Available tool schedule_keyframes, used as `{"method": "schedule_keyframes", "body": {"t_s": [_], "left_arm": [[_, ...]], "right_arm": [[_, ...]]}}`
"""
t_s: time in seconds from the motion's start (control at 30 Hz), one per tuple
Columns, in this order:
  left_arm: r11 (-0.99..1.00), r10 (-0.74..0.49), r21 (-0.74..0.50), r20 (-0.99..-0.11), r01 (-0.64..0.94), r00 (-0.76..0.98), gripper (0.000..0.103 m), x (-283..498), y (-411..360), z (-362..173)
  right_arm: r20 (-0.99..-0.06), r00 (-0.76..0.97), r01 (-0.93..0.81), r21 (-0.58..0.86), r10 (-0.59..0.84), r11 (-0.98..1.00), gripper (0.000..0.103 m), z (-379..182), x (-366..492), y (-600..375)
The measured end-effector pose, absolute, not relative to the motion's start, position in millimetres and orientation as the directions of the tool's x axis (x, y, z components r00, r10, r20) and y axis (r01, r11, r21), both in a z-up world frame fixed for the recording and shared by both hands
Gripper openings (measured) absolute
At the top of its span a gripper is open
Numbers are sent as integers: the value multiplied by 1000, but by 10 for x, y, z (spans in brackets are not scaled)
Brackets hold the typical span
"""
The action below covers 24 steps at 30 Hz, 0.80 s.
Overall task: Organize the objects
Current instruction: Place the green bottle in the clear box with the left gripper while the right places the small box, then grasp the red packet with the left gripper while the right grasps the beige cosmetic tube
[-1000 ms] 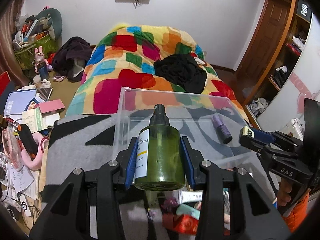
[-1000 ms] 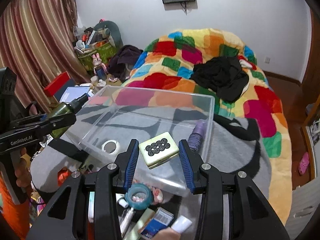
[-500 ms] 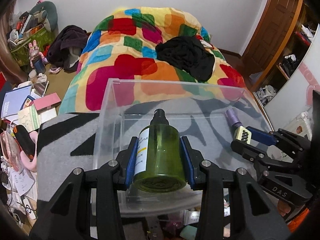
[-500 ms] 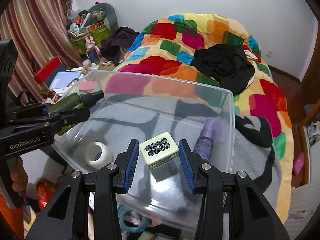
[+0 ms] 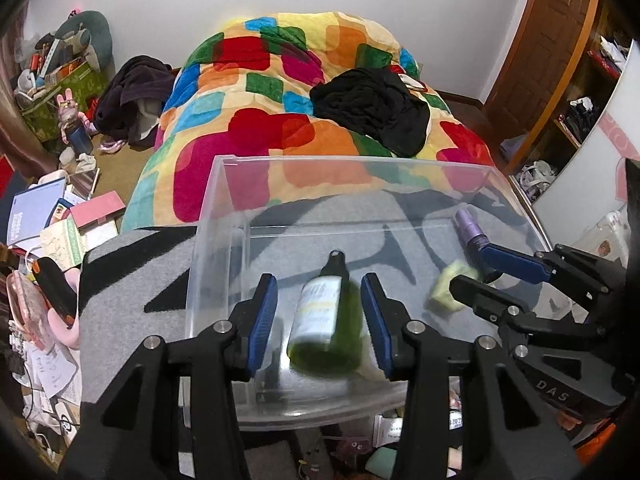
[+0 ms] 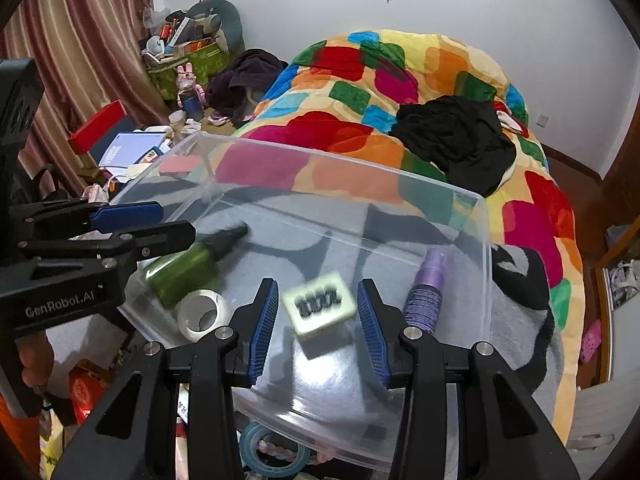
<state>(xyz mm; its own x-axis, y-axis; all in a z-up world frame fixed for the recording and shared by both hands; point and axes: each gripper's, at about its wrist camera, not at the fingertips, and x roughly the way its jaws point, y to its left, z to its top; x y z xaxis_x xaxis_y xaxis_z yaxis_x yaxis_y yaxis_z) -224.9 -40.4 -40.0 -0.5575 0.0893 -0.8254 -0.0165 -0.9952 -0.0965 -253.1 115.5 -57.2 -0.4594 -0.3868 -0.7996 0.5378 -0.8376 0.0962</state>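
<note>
Both tongs, left tongs and right tongs, stand wide open above the clear bin; green bottle and yellow tile appear blurred between them, untouched.

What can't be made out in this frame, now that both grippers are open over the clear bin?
- Green spray bottle: motion-blurred in the left wrist view; label unreadable, and whether it has landed is unclear.
- Pale tile: blurred in the right wrist view; its dot pattern smears.
- Tape roll: hidden from the left wrist view.
- Items under the clear bin: cut off by the bottom edge and gripper bodies.
</note>
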Motion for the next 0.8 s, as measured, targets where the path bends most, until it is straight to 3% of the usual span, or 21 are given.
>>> {"method": "schedule_keyframes", "body": {"t_s": [0.07, 0.2, 0.37, 0.43, 0.5, 0.8], "left_arm": [[-996, 86, -93, -816, -17, -571, 52, -2201, -391, -359], [-996, 81, -84, -803, -23, -590, 53, -2106, -362, -274], [-996, 83, -76, -787, -36, -611, 55, -1935, -310, -174], [-996, 86, -79, -776, -39, -625, 72, -1839, -294, -134], [-996, 85, -76, -757, -41, -648, 76, -1717, -273, -90], [-994, 107, -64, -773, -90, -625, 79, -1319, -100, -225]], "right_arm": [[-802, -455, 538, 98, -387, -837, 39, -561, -2527, 1160], [-793, -461, 536, 109, -399, -837, 52, -510, -2478, 1198], [-772, -493, 534, 96, -402, -840, 56, -393, -2338, 1274], [-760, -514, 531, 83, -399, -843, 61, -335, -2265, 1315], [-746, -533, 528, 75, -399, -846, 65, -287, -2193, 1358], [-722, -574, 487, 79, -387, -870, 67, -246, -1835, 1690]]}}
